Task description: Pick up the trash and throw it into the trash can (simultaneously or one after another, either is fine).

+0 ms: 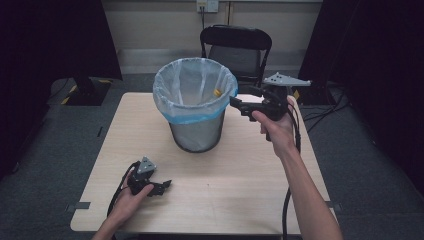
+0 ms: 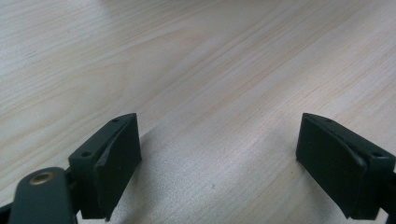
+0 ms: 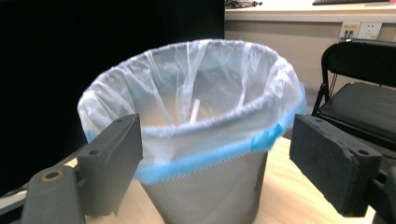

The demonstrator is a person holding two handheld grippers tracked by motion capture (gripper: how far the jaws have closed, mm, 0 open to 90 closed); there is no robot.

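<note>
A round grey mesh wastebasket [image 1: 196, 127], lined with a clear plastic bag edged in blue, is set upright on the far middle of the pale wooden counter [image 1: 240, 185]. The right hand-held gripper [image 1: 239, 103] is raised just beside its rim, jaws spread and empty. The left hand-held gripper [image 1: 161, 186] is rested on the counter's near left, jaws likewise spread and empty.

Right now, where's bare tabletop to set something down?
Free: the wide strip of table between the left hand-held gripper and the right forearm, in front of the bin; also the far-left corner beside the bin. Crowded: the bin's right side, where the right hand-held gripper sits at its rim.
</note>
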